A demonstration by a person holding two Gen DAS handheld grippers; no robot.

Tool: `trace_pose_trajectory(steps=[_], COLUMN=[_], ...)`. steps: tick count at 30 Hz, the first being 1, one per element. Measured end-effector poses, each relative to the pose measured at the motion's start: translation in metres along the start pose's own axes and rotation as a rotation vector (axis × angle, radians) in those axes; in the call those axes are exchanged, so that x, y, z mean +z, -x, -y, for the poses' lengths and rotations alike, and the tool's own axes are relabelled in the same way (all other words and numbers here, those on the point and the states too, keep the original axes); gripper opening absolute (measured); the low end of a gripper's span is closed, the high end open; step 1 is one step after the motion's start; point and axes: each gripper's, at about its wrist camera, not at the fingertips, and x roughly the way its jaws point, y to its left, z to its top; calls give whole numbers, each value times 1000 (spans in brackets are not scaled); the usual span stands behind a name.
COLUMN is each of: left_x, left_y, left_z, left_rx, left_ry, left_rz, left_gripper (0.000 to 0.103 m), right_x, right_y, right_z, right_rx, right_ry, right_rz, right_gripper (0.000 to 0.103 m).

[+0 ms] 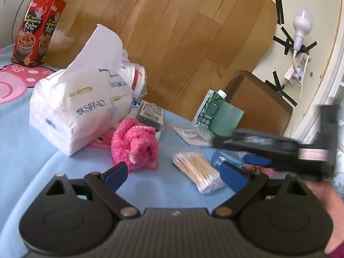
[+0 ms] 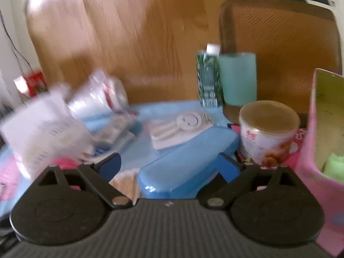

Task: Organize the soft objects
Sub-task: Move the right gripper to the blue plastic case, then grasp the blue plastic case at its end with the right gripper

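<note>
A fluffy pink cloth (image 1: 133,145) lies on the blue table cover, just beyond my left gripper's left finger. A white tissue pack (image 1: 79,109) stands behind it; it shows blurred in the right wrist view (image 2: 45,133). A bag of cotton swabs (image 1: 198,171) lies between the fingers of my left gripper (image 1: 175,174), which is open and empty. My right gripper (image 2: 169,167) is open, over a blue case (image 2: 185,165); it appears blurred in the left wrist view (image 1: 255,161). A pink bin (image 2: 320,150) holding something green (image 2: 334,166) stands at the right.
A red snack box (image 1: 36,32) stands far left. A green pouch (image 1: 211,107), a teal cup (image 1: 226,118), a white packaged item (image 2: 180,129), a printed tin (image 2: 267,133) and a brown chair (image 2: 281,49) lie ahead. A wooden board (image 1: 172,21) backs the table.
</note>
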Motion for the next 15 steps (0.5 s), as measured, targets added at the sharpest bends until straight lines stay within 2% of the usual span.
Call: trace_pose_trajectory(steps=[1, 3, 5, 6, 8, 11, 15], left_x=[0, 0, 1, 1, 1, 1, 2], left_y=[0, 0, 0, 0, -1, 0, 0], left_z=[0, -1, -1, -2, -2, -3, -4], left_rx=[-4, -12, -18, -20, -22, -20, -25], left_ry=[-1, -1, 3, 5, 9, 14, 17], left_rz=[1, 1, -2, -4, -7, -1, -4], left_gripper=[96, 96, 96, 96, 96, 96, 96], right_x=[0, -7, -13, -16, -19, -26, -51], right_y=[-9, -18, -20, -17, -5, 27, 74], right_z=[-2, 2, 13, 17, 24, 34, 43], right_rx=[-32, -61, -35, -23, -9, 63, 149], right_ry=[16, 11, 0, -7, -17, -72, -56], right_rz=[-15, -8, -30, -28, -25, 22, 51], right_gripper=[96, 77, 63, 60, 60, 59, 59])
